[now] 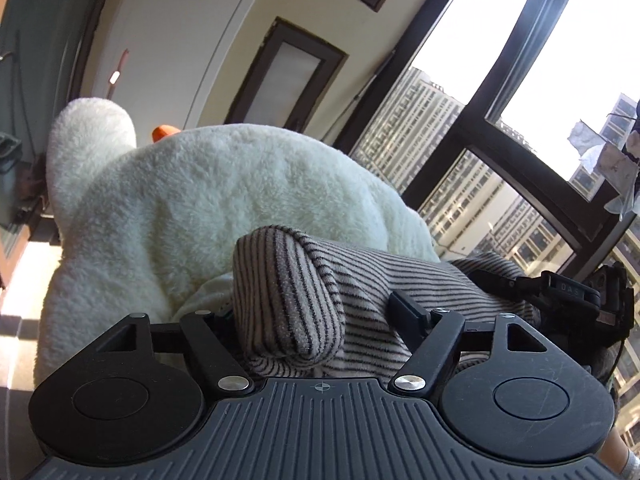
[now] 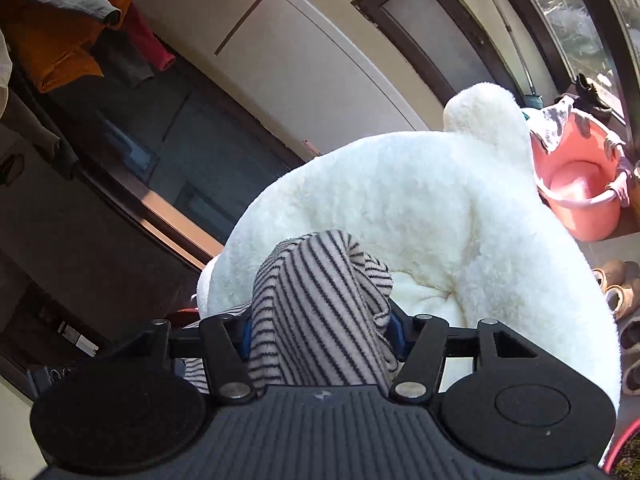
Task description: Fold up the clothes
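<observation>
Two tools gripping a striped garment over a plush cushion

In the left wrist view, the left tool [image 1: 316, 316] is standing partly open around a rolled fold of the beige knit garment with thin black stripes [image 1: 288, 292], which is bulging between its fingers and lying against the near side of the fluffy white plush cushion [image 1: 224, 200]; whether the pads are pressing it I cannot tell. In the right wrist view, the right tool [image 2: 320, 336] is clamping a bunched end of the same striped garment [image 2: 316, 312], lying against the near edge of the white cushion [image 2: 420, 208], with a pink plastic tub [image 2: 580, 200] sitting beyond the cushion's far right.
</observation>
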Action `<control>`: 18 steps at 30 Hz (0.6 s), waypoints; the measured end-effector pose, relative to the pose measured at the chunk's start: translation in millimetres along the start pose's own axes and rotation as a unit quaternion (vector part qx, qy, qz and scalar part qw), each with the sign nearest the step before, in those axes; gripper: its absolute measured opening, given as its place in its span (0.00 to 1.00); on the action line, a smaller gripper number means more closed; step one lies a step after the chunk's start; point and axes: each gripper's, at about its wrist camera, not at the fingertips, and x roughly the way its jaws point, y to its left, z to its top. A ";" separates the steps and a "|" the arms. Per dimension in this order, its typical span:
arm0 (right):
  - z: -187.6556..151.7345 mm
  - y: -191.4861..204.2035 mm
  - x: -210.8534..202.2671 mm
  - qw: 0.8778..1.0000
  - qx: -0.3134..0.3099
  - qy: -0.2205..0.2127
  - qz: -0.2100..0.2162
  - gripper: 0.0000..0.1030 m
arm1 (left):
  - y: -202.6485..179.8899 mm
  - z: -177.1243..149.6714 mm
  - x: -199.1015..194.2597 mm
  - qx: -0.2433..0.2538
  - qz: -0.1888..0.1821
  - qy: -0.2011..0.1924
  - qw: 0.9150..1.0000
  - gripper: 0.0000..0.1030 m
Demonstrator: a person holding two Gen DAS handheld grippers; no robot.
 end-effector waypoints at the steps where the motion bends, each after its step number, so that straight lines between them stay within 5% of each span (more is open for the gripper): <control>1: 5.7 2.3 1.6 1.000 0.002 -0.005 0.006 0.54 | 2.5 8.7 0.1 -0.008 -0.004 -0.008 1.000 0.70; 8: 40.5 29.9 21.8 0.995 -0.070 -0.067 0.025 0.54 | -15.6 43.9 4.1 0.053 0.036 -0.064 0.996 0.67; 14: 29.4 6.7 41.3 0.989 -0.105 -0.029 -0.096 0.66 | -26.9 14.0 33.6 0.093 0.129 -0.010 0.987 0.79; 18: 34.9 33.0 15.5 0.972 -0.181 -0.074 -0.131 0.73 | -34.9 9.7 27.0 0.111 0.148 -0.016 0.983 0.81</control>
